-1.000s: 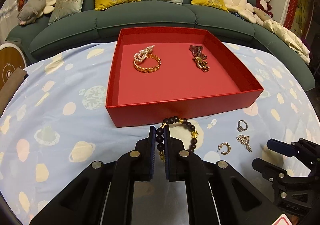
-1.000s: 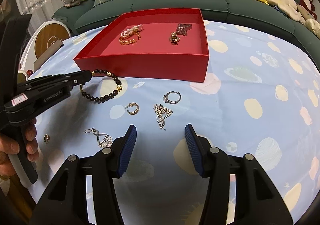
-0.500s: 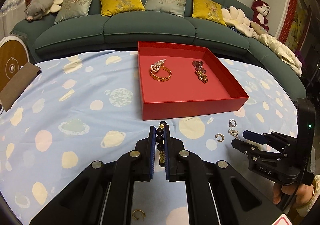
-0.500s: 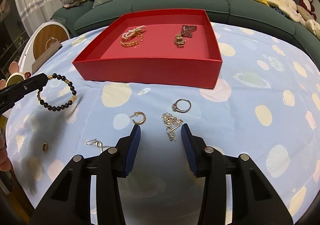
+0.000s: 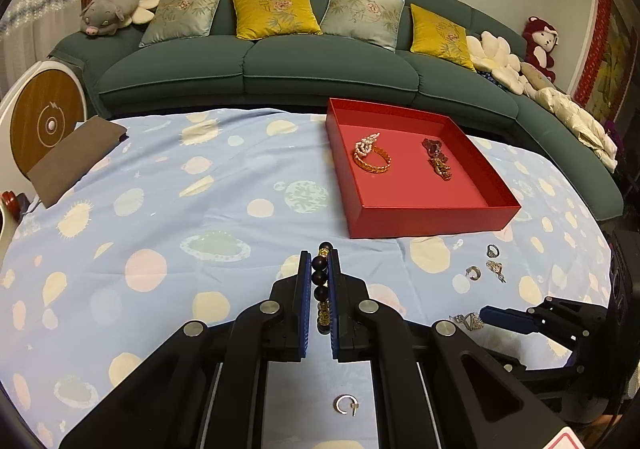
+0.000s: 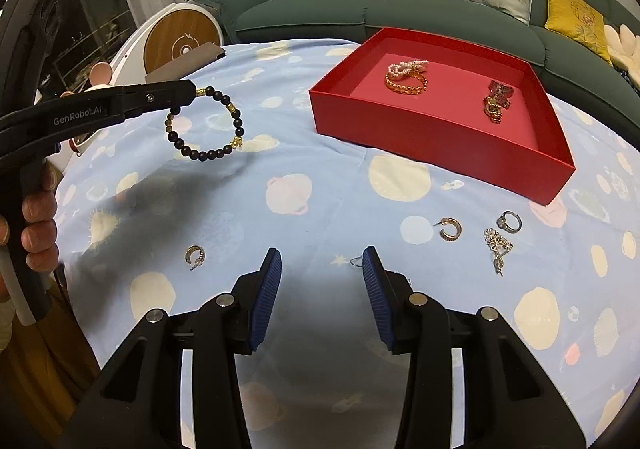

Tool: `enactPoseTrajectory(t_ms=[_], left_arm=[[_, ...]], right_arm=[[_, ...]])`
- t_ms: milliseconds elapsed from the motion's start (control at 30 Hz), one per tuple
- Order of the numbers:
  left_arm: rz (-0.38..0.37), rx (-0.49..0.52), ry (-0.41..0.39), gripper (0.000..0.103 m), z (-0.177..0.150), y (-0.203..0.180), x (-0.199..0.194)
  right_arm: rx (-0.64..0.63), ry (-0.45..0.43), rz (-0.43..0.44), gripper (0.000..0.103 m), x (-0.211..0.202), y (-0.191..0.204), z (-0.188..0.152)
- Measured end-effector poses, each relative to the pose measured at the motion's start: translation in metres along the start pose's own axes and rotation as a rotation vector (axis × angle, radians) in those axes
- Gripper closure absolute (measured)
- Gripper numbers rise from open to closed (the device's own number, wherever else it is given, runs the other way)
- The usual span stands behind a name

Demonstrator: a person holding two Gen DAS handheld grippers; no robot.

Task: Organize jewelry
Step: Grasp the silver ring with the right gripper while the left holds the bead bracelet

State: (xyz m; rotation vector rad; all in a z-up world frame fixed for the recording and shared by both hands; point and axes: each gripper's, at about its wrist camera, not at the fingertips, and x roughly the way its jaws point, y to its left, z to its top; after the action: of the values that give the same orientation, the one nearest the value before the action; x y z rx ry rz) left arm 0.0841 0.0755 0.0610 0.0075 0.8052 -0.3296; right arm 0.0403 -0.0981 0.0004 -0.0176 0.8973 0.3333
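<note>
My left gripper (image 5: 319, 263) is shut on a dark bead bracelet (image 5: 321, 281) with gold beads and holds it in the air, left of the red tray (image 5: 432, 223). In the right wrist view the bracelet (image 6: 208, 129) hangs from the left gripper (image 6: 192, 92) above the cloth. The tray (image 6: 440, 137) holds a gold bangle with pearls (image 6: 406, 77) and a dark red and gold piece (image 6: 496, 105). My right gripper (image 6: 322, 269) is open and empty, low over the cloth. A silver earring (image 6: 356, 261) lies partly hidden behind its right finger.
Loose on the blue patterned cloth: a hoop earring (image 6: 195, 255), a gold hoop (image 6: 450, 229), a ring (image 6: 508, 221) and a silver pendant (image 6: 498, 249). A brown pad (image 5: 74, 161) lies at the far left. A green sofa (image 5: 300, 65) stands behind the table.
My left gripper has lifted and pulled back to the left with the bracelet, away from the tray. My right gripper has shifted left and opened wider.
</note>
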Motion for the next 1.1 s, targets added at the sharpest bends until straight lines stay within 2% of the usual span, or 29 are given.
enactPoseTrajectory(t_ms=[100,267,400,600,833,1100], left_arm=[[0.005,-0.004,-0.001,0.098,-0.001,0.004,-0.001],[-0.007,-0.003,0.005,0.098,-0.002,0.003,0.0],[-0.015,0.007,0.013,0.098,-0.002,-0.003,0.004],[-0.019,0.007,0.019,0.098,0.0,-0.007,0.008],[-0.034,0.016,0.037,0.098,-0.001,-0.011,0.015],[-0.057,0.017,0.038,0.098,0.003,-0.017,0.014]], right_arm=[[0.06,-0.002,-0.046,0.062,-0.004,-0.024,0.001],[0.191,-0.044,-0.165,0.062,-0.015,-0.086,0.005],[0.271,-0.041,-0.199,0.062,-0.006,-0.116,0.008],[0.256,-0.029,-0.236,0.063,0.019,-0.121,0.014],[0.238,-0.009,-0.271,0.079,0.031,-0.125,0.013],[0.221,-0.028,-0.264,0.079,0.023,-0.119,0.015]])
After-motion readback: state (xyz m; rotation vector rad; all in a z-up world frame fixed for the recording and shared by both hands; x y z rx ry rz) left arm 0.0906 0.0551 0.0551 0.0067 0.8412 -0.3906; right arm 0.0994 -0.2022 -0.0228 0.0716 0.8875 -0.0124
